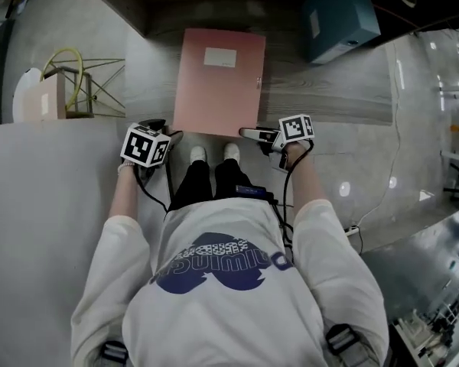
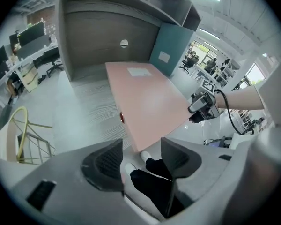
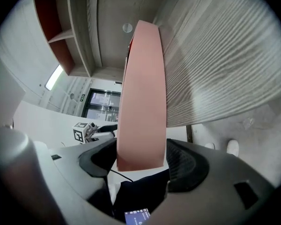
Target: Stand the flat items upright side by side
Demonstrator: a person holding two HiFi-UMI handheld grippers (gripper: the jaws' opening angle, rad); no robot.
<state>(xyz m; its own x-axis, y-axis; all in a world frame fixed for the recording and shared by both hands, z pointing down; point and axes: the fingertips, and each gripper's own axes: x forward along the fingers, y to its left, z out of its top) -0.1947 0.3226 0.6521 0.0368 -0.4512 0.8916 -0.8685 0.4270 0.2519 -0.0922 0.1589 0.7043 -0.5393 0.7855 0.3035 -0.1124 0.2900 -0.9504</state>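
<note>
A pink box file point(image 1: 218, 82) lies flat on the wooden desk point(image 1: 329, 90), its front end overhanging the desk edge. In the right gripper view the file's point(image 3: 143, 93) near corner fills the gap of my right gripper point(image 3: 140, 161), one pad against each side of its thickness. From above, that gripper point(image 1: 252, 134) sits at the file's front right corner. My left gripper point(image 1: 167, 134) hangs open just off the front left corner, pointing steeply down. Nothing is between its jaws point(image 2: 140, 165); the file point(image 2: 150, 102) lies beyond them. A teal box file point(image 1: 340, 17) stands upright at the back right.
A wooden back panel and shelves rise behind the desk. A yellow wire stand point(image 1: 76, 82) sits on the floor to the left. The person's white shoes point(image 1: 210, 153) are under the file's overhanging edge. Cables trail from both grippers.
</note>
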